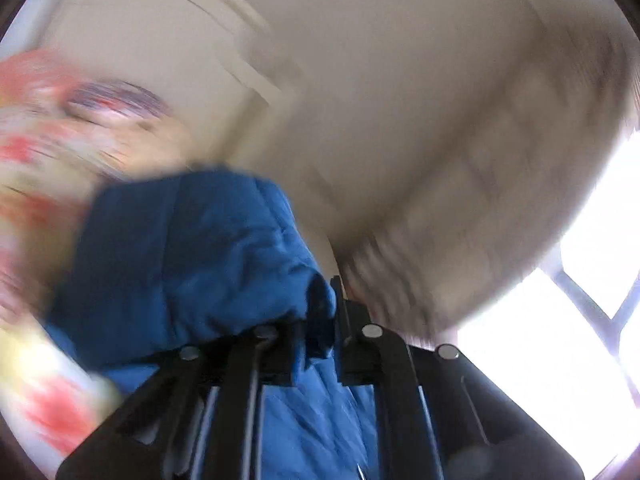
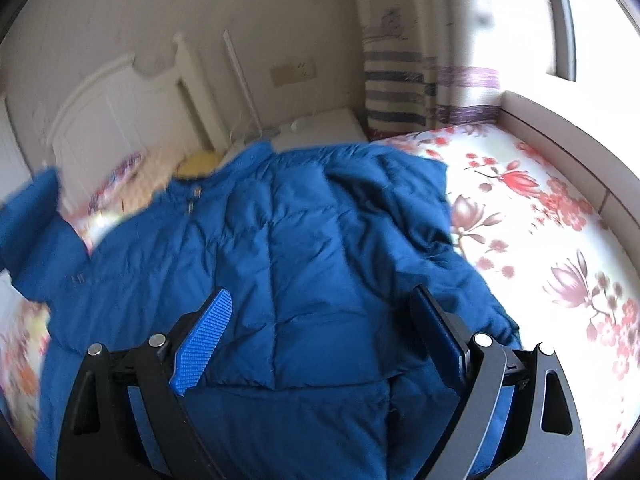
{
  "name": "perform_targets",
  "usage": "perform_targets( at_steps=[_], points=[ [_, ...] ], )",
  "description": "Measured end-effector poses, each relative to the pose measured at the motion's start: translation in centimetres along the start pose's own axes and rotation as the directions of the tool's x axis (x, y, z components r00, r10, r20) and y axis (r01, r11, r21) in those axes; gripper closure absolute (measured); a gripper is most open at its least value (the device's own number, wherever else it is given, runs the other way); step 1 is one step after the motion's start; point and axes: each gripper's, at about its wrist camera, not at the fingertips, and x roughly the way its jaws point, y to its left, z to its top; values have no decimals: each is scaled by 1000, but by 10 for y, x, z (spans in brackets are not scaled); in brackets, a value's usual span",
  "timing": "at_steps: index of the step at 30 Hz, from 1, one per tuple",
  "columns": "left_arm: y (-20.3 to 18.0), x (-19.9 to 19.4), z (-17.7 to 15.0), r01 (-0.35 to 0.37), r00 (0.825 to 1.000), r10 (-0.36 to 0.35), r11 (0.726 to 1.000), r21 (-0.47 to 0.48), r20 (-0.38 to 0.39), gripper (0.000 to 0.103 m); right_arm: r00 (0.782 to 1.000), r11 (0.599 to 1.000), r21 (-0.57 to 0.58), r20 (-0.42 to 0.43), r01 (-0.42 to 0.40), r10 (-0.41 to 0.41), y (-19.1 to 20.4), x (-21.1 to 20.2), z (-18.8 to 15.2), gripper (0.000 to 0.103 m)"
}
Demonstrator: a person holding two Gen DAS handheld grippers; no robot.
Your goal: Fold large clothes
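A blue quilted down jacket (image 2: 280,248) lies spread on the flowered bed sheet (image 2: 532,216). Its right sleeve is folded in over the body. A left sleeve (image 2: 28,216) is lifted at the far left of the right wrist view. My right gripper (image 2: 324,300) hovers over the jacket's lower part, open, nothing between its blue-padded fingers (image 2: 208,336). In the blurred left wrist view, my left gripper (image 1: 326,312) is shut on a bunched fold of the blue jacket (image 1: 192,264), raised so the view points up at the wall and ceiling.
A white headboard (image 2: 120,120) and pillows stand at the bed's far end. A white bedside cabinet (image 2: 320,132), a striped curtain (image 2: 404,92) and a bright window (image 2: 592,20) lie to the back right. A low ledge (image 2: 560,132) borders the bed's right side.
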Motion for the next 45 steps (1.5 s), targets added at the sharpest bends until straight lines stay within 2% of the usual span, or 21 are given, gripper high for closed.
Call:
perform_targets(
  at_steps=[2,4,6,7,9,11,14,16,17,19,20,22,25,27,30,32,34,37,40,43,45],
  points=[
    [-26,43,-42,11,992,-2,997,77,-124,82,999,998,65,30,-27,25,-12,-6,0,16],
    [-43,92,-91,11,951,33,990,140,-309,63,997,989,131,51,-69,63,-24,-9,-1,16],
    [-47,122,-128,-13,907,103,976,215,-409,39,993,980,170,62,-105,96,-32,-11,-1,16],
    [-54,122,-139,-34,913,154,952,305,-378,37,992,976,184,66,-118,108,-35,-11,-1,16],
    [-65,118,-142,-2,905,159,930,369,-395,24,991,973,193,69,-128,116,-36,-12,-1,16],
    [-76,101,-139,-9,911,174,915,403,-373,25,990,971,198,72,-137,124,-37,-12,-1,16],
    [-90,34,-122,16,978,73,909,416,-196,23,988,967,207,78,-149,136,-39,-13,-2,16],
    [-75,-14,-110,-47,998,62,936,348,-33,15,986,965,212,83,-156,142,-40,-13,-2,16],
    [-62,-24,-106,-92,996,93,950,299,12,13,986,964,214,81,-158,144,-41,-13,-2,16],
    [-18,-39,-100,-210,978,204,966,154,54,15,986,963,217,80,-162,147,-42,-12,-2,16],
    [13,-41,-100,-287,958,287,956,55,20,20,986,962,218,79,-162,148,-42,-12,-2,16],
    [48,-38,-102,-345,937,343,938,-27,-71,30,986,963,216,78,-161,147,-42,-12,-2,16],
    [65,-22,-103,-427,897,418,904,-34,-142,30,987,965,211,78,-154,140,-41,-11,-2,16],
    [62,-4,-111,-422,892,413,907,-10,-187,29,989,970,199,71,-139,127,-39,-10,-2,16],
    [64,17,-122,-494,832,509,861,120,-221,27,997,988,139,52,-68,61,-24,-11,0,16],
    [64,18,-123,-497,830,510,860,118,-226,26,999,999,43,46,-31,29,1,-17,0,16],
    [68,19,-122,-484,839,494,869,102,-227,24,996,991,-105,27,-79,83,47,-23,-2,16],
    [81,16,-127,-450,863,450,891,55,-228,22,997,917,-394,5,-69,78,127,-23,-13,16],
    [82,13,-132,-428,879,421,904,19,-224,21,996,758,-649,4,-66,91,214,-11,-35,20],
    [86,8,-133,-401,896,388,916,-20,-215,21,998,631,-775,23,-16,53,268,12,-53,22],
    [87,6,-132,-390,903,374,920,-35,-212,21,999,593,-805,12,-15,42,286,27,-57,35]
  ],
)
